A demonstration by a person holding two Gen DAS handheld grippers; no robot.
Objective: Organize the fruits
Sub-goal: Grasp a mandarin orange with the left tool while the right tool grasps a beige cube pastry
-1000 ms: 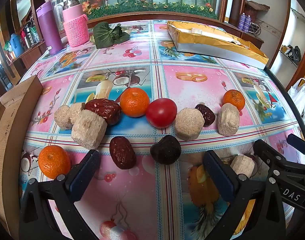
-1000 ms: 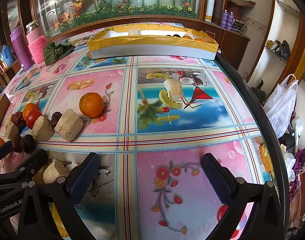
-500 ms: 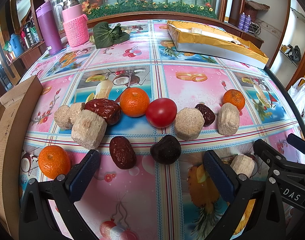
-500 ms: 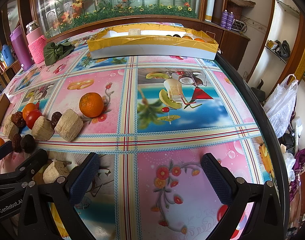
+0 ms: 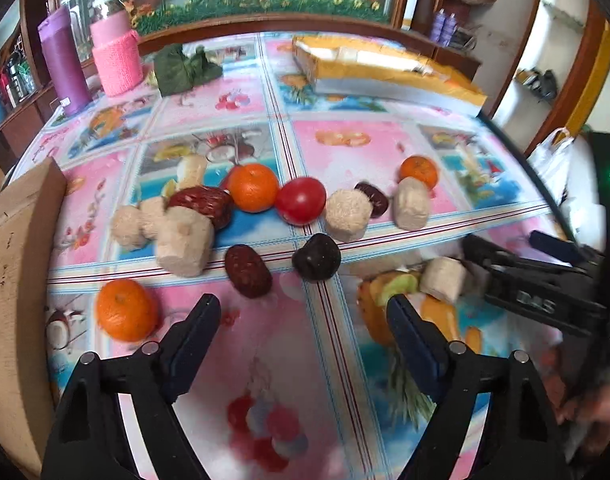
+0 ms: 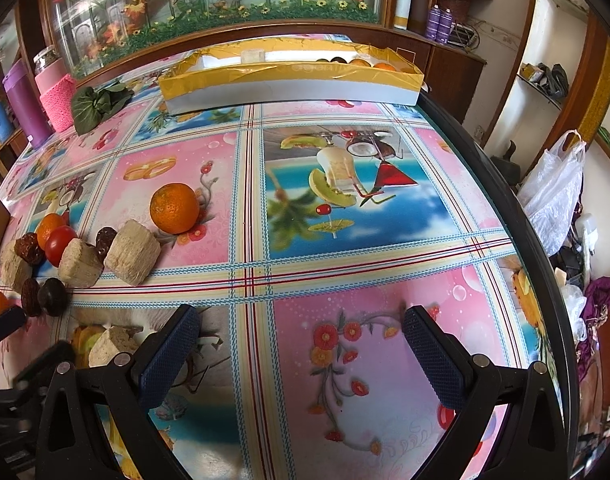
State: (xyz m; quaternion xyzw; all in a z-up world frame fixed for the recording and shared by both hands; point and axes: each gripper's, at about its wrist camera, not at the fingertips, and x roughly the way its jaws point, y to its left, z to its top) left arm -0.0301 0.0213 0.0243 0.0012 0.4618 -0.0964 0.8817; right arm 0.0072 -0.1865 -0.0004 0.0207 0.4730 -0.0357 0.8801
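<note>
Fruits lie in a loose row on the patterned tablecloth: a tomato [image 5: 300,205], oranges [image 5: 253,187] [image 5: 125,309] [image 5: 418,171], red dates [image 5: 247,271] [image 5: 203,204], a dark plum [image 5: 316,256] and several beige sugarcane chunks [image 5: 183,241]. My left gripper [image 5: 301,332] is open and empty, just short of the date and plum. My right gripper [image 6: 301,354] is open and empty over bare cloth, right of a cane chunk [image 6: 112,345]. An orange [image 6: 174,207] lies ahead of it on the left.
A yellow-rimmed tray [image 6: 289,80] holding some fruit stands at the table's far side. A cardboard box [image 5: 15,280] is at the left edge. A purple bottle [image 5: 63,68], a pink-sleeved jar [image 5: 119,56] and green leaves [image 5: 183,70] sit at the far left. The table edge [image 6: 517,216] curves along the right.
The left gripper has shifted and tilted, with motion blur in its view. The right gripper has lifted or advanced slightly. No fruit has moved.
</note>
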